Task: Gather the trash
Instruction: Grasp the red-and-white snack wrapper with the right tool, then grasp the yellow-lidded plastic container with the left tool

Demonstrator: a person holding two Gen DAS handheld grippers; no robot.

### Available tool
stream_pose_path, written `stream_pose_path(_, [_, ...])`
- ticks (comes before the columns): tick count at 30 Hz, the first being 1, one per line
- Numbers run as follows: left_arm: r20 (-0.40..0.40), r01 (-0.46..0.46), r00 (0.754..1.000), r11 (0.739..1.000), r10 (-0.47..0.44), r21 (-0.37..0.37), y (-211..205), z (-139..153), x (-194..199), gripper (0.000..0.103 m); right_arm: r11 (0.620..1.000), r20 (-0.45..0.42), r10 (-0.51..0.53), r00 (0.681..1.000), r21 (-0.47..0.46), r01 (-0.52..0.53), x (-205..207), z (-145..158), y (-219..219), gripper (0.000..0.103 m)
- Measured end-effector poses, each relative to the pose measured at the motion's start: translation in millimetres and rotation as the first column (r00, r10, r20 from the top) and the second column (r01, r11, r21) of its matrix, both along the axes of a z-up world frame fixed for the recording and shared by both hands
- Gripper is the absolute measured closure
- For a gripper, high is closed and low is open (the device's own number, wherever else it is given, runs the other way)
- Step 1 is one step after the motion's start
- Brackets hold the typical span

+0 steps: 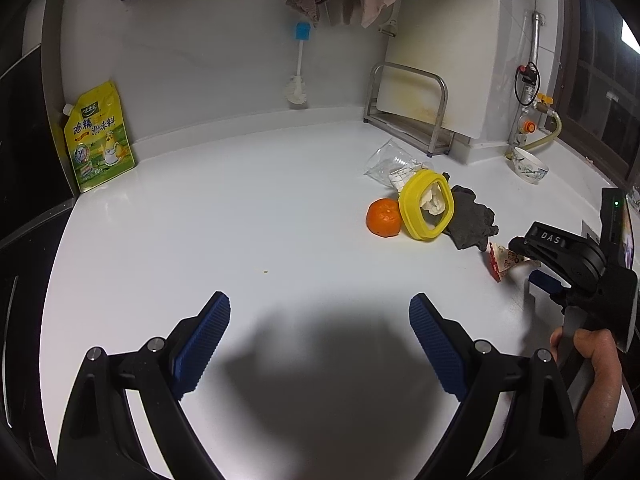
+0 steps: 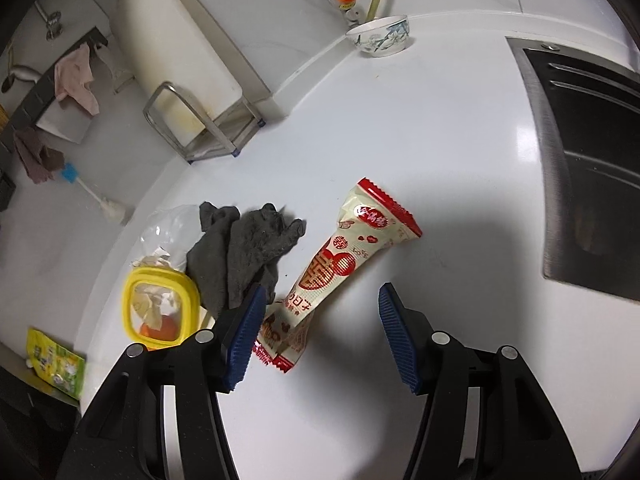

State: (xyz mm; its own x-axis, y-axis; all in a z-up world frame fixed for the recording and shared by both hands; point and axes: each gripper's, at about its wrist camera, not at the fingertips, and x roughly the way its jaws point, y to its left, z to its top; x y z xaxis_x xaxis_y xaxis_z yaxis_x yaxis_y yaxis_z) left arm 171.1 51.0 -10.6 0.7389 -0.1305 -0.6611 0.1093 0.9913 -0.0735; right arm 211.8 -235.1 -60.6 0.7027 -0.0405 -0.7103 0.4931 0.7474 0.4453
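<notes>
The right gripper (image 2: 320,334) hangs nearest the lens, its 2 blue ribbed pads standing moderately apart with nothing clamped, poised over a red-and-cream snack wrapper (image 2: 340,264) that lies flat on the white countertop (image 2: 440,160), its near end beside the left pad and its crimped far end pointing toward the sink (image 2: 580,160). The wrapper looks empty, light and thin, likely to crinkle and slide on the glossy surface; a pinch across the narrow twisted waist, where the film bunches up off the counter, seems the surest hold, since the flat ends offer little to bite. Just left of it a crumpled grey cloth (image 2: 244,248) touches a yellow-rimmed container (image 2: 160,308) holding paper scraps, with a clear plastic bag (image 2: 168,224) behind, soft and light too. The left gripper (image 1: 320,340) hovers wide open and empty over bare counter, well apart from the pile, where an orange (image 1: 383,217) rests against the yellow rim. Farther back stand a metal rack (image 2: 200,128) with a cutting board and a patterned bowl (image 2: 380,36) near the wall.
</notes>
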Motion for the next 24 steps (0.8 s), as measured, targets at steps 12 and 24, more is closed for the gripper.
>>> stream_pose_path(12, [-0.005,0.03,1.0,0.999,-0.03,-0.027,-31,3,14,0.014,0.981,0.016,0.186,0.982,-0.059,-0.185,8,9,2,0.091])
stream_pose_path(24, [-0.008,0.026,1.0,1.0,-0.027,-0.014,-77,-3,53,0.014,0.946,0.045,0.318,0.947,-0.08,-0.314,-3,15,-39,0.092])
